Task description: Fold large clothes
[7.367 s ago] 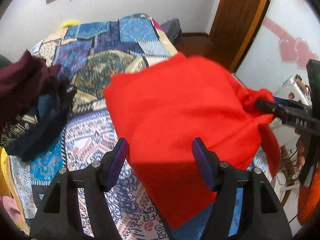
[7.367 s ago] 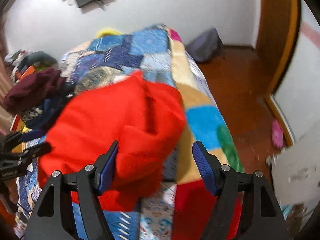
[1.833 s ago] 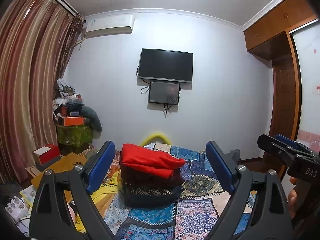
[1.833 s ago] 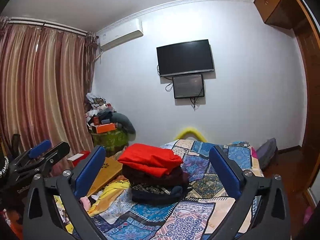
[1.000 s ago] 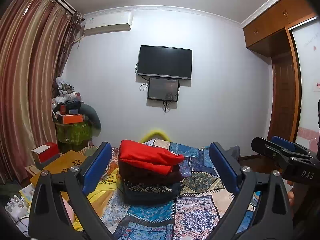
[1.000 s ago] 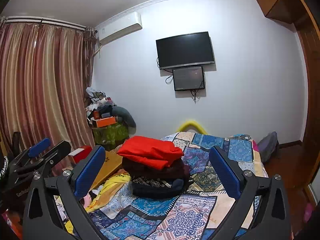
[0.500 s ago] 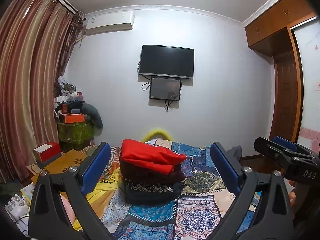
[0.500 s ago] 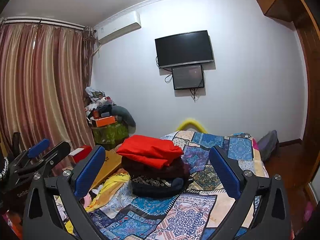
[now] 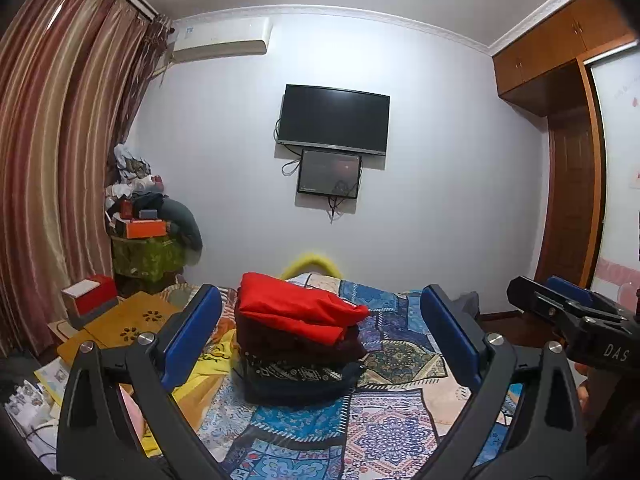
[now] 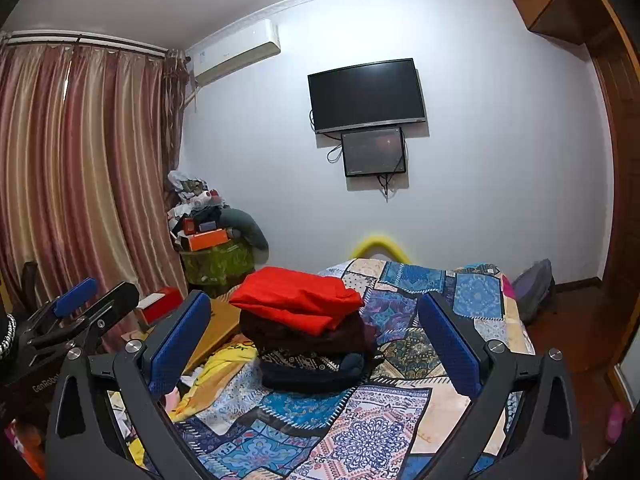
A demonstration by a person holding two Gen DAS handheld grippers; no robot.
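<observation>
A folded red garment (image 9: 296, 306) tops a stack of folded dark clothes (image 9: 296, 360) on the patchwork bedspread (image 9: 380, 432). It also shows in the right wrist view (image 10: 298, 300) on the same stack (image 10: 316, 356). My left gripper (image 9: 320, 332) is open and empty, held back from the stack at bed height. My right gripper (image 10: 316, 336) is open and empty too, also well short of the stack. The right gripper shows at the right edge of the left wrist view (image 9: 560, 312); the left gripper shows at the left of the right wrist view (image 10: 80, 308).
A yellow cloth (image 10: 216, 376) lies left of the stack. A wooden board (image 9: 120, 324) and a red box (image 9: 90, 296) sit beside the bed. A cluttered stand (image 9: 148, 248) is in the corner by the curtains (image 9: 52, 168). A television (image 9: 334, 120) hangs on the far wall. A wooden door (image 9: 572, 200) is right.
Over several seconds the red garment went from spread between the grippers to folded on top of the stack. Both grippers have backed away; in the last second the views barely shift.
</observation>
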